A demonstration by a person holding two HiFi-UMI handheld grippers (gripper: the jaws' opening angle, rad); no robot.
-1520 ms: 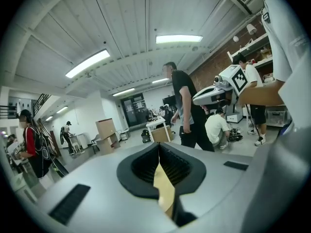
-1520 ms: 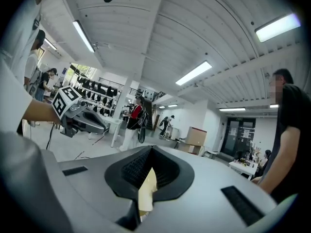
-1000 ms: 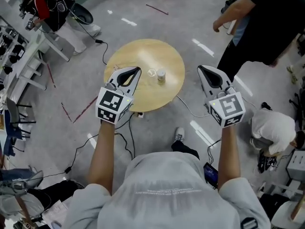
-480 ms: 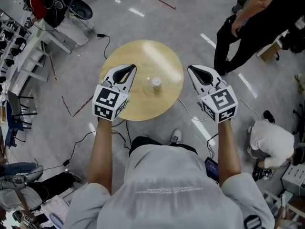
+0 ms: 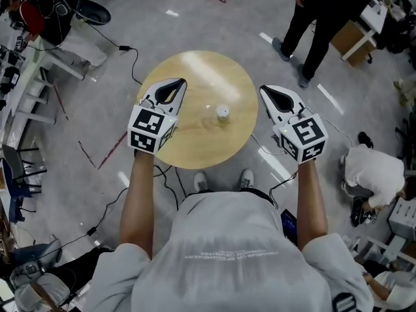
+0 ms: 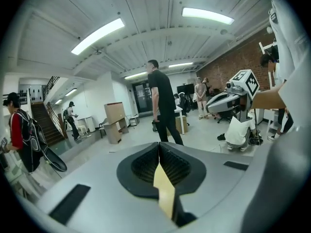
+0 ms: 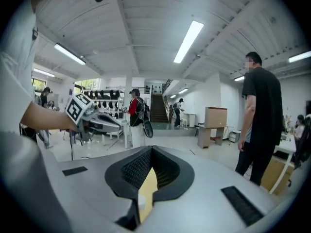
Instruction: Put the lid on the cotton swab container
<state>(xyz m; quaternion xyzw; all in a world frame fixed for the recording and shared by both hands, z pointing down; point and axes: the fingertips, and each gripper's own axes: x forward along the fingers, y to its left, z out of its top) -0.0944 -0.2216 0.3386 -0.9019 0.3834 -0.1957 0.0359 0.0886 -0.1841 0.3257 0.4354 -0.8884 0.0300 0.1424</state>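
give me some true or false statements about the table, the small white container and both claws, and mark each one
1. The left claw and the right claw are both shut with nothing between them. True.
2. The white container stands on a round wooden table. True.
3. The right claw is touching the container. False: in the head view the container stands on the table between the two claws, apart from both.
4. Nobody else is in the room. False: a person in black stands on the floor beyond the table.
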